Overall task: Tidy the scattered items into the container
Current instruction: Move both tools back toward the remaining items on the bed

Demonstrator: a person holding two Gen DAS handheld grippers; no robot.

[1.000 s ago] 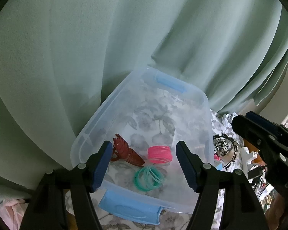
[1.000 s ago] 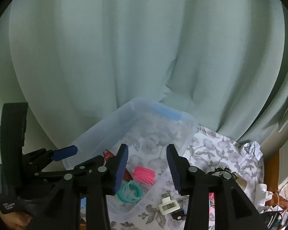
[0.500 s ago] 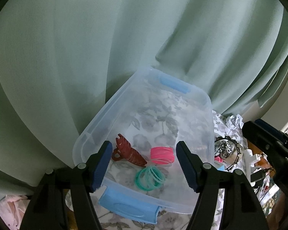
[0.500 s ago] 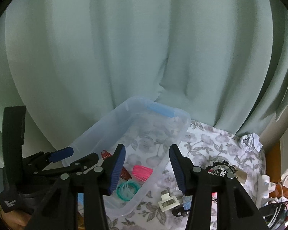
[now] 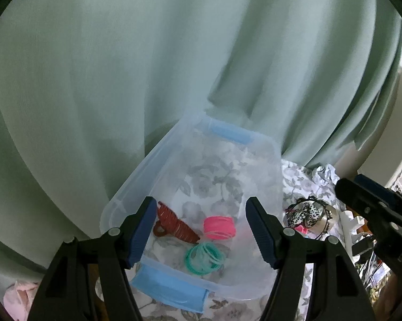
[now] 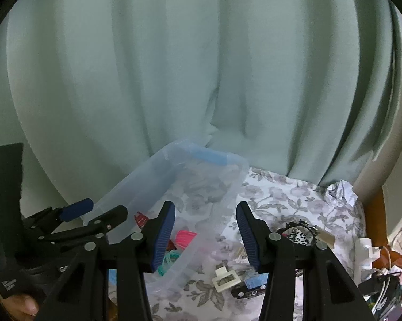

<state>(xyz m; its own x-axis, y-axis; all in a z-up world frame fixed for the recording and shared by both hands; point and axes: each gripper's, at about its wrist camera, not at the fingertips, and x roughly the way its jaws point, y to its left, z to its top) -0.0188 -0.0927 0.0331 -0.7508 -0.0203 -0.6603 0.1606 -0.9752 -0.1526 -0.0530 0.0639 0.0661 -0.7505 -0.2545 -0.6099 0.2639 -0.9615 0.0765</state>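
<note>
A clear plastic bin (image 5: 136, 184) with blue handles sits on a floral cloth; it also shows in the right wrist view (image 6: 136, 182). Inside lie a dark red hair claw (image 5: 174, 226), pink hair ties (image 5: 219, 227) and teal hair ties (image 5: 204, 258). My left gripper (image 5: 201, 234) is open and empty above the bin's near end. My right gripper (image 6: 205, 238) is open and empty above the bin's right wall. On the cloth lie a cream hair clip (image 6: 225, 278), a blue clip (image 6: 255, 281), a black clip (image 6: 245, 292) and a leopard-print headband (image 6: 298, 234).
A pale green curtain (image 6: 201, 80) hangs right behind the bin. The floral cloth (image 6: 281, 198) covers the table. A crumpled white paper (image 6: 340, 190) lies at the back right. White items and cables (image 6: 369, 254) crowd the right edge by a wooden chair frame.
Both grippers have drawn back and risen a little. The right gripper has shifted right, from over the bin toward its right wall, and its jaws have widened. Nothing was picked up.
</note>
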